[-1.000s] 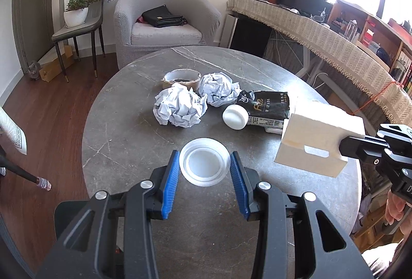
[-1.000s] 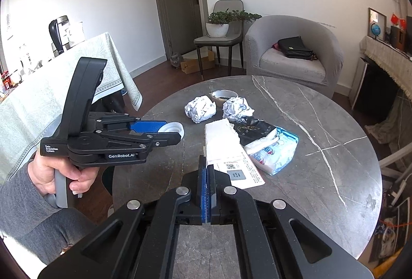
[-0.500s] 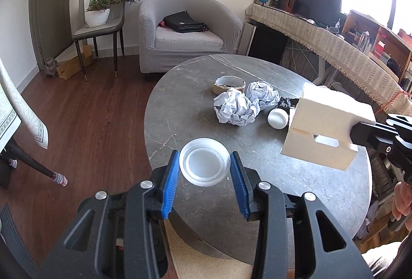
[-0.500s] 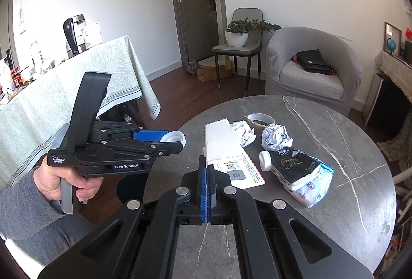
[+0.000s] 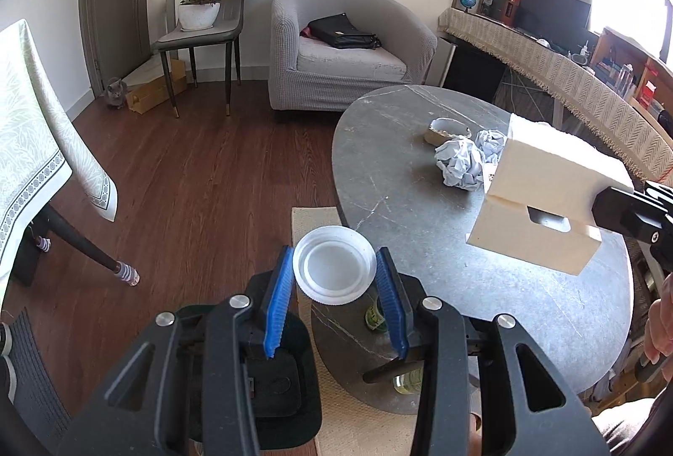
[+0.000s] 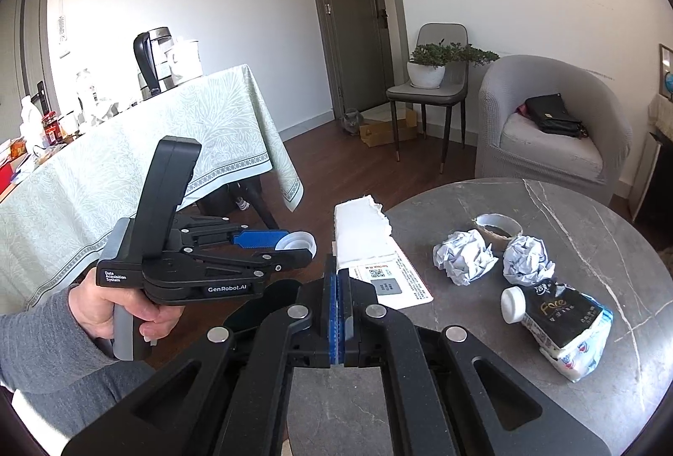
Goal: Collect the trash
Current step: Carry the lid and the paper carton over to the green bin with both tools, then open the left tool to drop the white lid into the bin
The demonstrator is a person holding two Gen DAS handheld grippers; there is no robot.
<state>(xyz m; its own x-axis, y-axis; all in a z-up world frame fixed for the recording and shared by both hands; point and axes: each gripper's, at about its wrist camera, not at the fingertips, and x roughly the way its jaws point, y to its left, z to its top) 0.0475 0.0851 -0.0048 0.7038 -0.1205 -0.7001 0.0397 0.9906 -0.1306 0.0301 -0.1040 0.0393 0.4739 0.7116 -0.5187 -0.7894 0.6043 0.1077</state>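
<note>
My left gripper (image 5: 334,273) pinches a white lid (image 5: 334,270) off the tabletop's (image 5: 420,229) edge; my right gripper (image 6: 336,313), jaws pressed together, clamps a white carton (image 6: 370,250) at twelve o'clock.

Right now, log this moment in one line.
left gripper: shut on white plastic lid | right gripper: shut on torn white box | crumpled paper balls: on table

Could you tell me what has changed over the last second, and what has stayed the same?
Both hand-held grippers swung away from the grey table toward its edge: the left hand-held gripper now holds the white lid over the floor and a dark bin rather than the tabletop, and the right hand-held gripper carried the white box along. Nothing was grasped or released. The crumpled paper balls, the tissue pack and the paper ring stayed put.
</note>
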